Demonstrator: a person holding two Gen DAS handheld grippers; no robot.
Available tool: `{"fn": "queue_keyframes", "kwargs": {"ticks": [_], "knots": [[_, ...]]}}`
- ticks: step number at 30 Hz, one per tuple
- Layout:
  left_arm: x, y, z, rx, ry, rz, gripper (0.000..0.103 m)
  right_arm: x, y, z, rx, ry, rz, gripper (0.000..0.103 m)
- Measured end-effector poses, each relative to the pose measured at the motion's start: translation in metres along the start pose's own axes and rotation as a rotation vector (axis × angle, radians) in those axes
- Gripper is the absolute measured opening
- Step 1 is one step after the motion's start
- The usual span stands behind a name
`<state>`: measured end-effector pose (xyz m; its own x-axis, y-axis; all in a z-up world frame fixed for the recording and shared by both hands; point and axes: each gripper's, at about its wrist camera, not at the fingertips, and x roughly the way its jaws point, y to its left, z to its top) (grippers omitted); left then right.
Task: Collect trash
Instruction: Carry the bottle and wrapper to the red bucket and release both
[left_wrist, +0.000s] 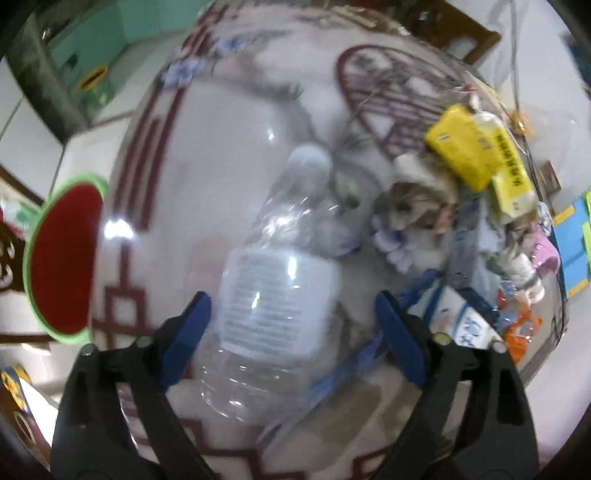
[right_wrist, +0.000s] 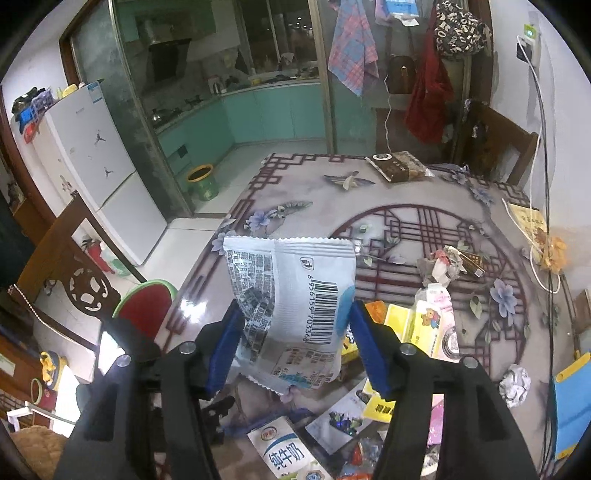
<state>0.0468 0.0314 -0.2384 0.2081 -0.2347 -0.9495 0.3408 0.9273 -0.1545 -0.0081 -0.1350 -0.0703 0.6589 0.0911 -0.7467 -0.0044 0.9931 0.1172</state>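
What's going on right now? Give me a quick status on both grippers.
Left gripper around a crushed clear plastic bottle, grip unclear. Right gripper holding a white snack wrapper above the table. Red bin at table's edge; more litter remaining.

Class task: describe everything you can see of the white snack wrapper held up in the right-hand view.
The snack wrapper is a white, glossy, plastic-looking pouch with zigzag-cut top and bottom edges. It shows its back: a barcode with digits, blocks of small dark print and a pale blue patch. It is creased, looks flat, and stands roughly upright above the table. The right tool has a blue pad against each side of its lower half.
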Motion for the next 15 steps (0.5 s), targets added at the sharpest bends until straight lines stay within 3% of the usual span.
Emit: {"fn": "queue_keyframes", "kwargs": {"ticks": [1,5,12,15], "knots": [[0.008,0.007,-0.001,-0.016,0.027,0.0,0.056,0.0,0.001,-0.002,0.004,0.003,-0.004,0.058],[0.001,0.025,-0.001,-0.059,-0.003,-0.016,0.054,0.003,0.01,-0.007,0.012,0.016,-0.01,0.058],[-0.062,0.077,0.005,-0.147,-0.199,-0.007,0.053,0.022,0.048,-0.003,-0.012,0.043,0.035,0.058],[-0.082,0.112,0.003,-0.202,-0.241,0.014,0.053,0.039,0.079,-0.001,-0.038,0.067,0.096,0.058]]}}
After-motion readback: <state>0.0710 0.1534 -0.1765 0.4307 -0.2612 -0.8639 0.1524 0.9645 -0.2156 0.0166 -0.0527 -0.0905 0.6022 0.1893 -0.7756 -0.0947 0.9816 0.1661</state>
